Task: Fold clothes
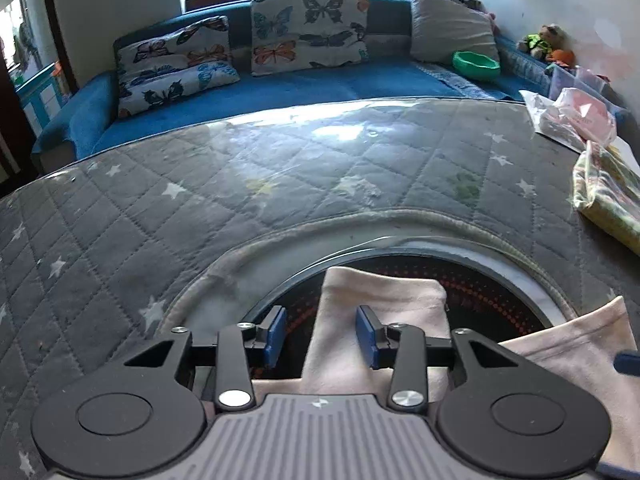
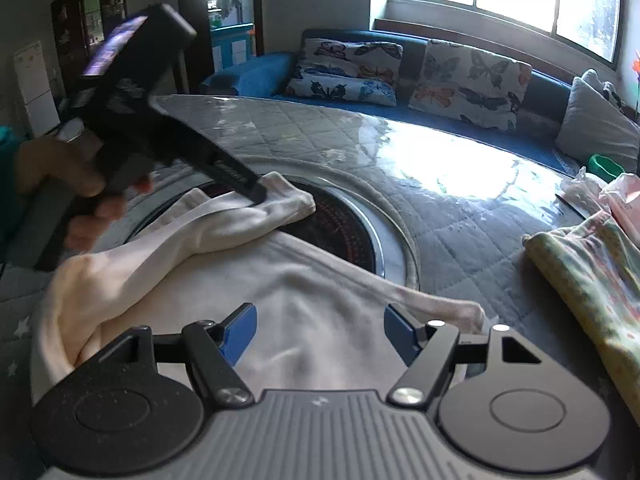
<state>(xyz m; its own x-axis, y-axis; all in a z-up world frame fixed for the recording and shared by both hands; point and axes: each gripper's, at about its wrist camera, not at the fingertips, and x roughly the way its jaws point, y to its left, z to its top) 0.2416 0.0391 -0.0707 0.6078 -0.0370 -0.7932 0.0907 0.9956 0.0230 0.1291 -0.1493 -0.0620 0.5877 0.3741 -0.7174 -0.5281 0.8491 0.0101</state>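
A pale pink garment (image 2: 312, 292) lies spread on the table, partly over a round dark hob (image 2: 340, 220). One sleeve (image 1: 380, 300) is folded in across it. My left gripper (image 1: 322, 336) stands open over that sleeve: the right pad overlaps the cloth and the left pad is clear of it. In the right wrist view the left gripper (image 2: 258, 196), held by a hand (image 2: 60, 168), points down with its tips at the sleeve (image 2: 240, 220). My right gripper (image 2: 320, 332) is wide open above the garment's body, holding nothing. The other sleeve (image 2: 448, 308) stretches out to the right.
The table (image 1: 240, 184) has a grey quilted star cover under clear plastic. A folded yellow-green patterned cloth (image 2: 592, 272) and plastic bags (image 1: 572, 116) sit at the right edge. Beyond stands a blue sofa (image 1: 280, 88) with butterfly pillows and a green bowl (image 1: 476, 65).
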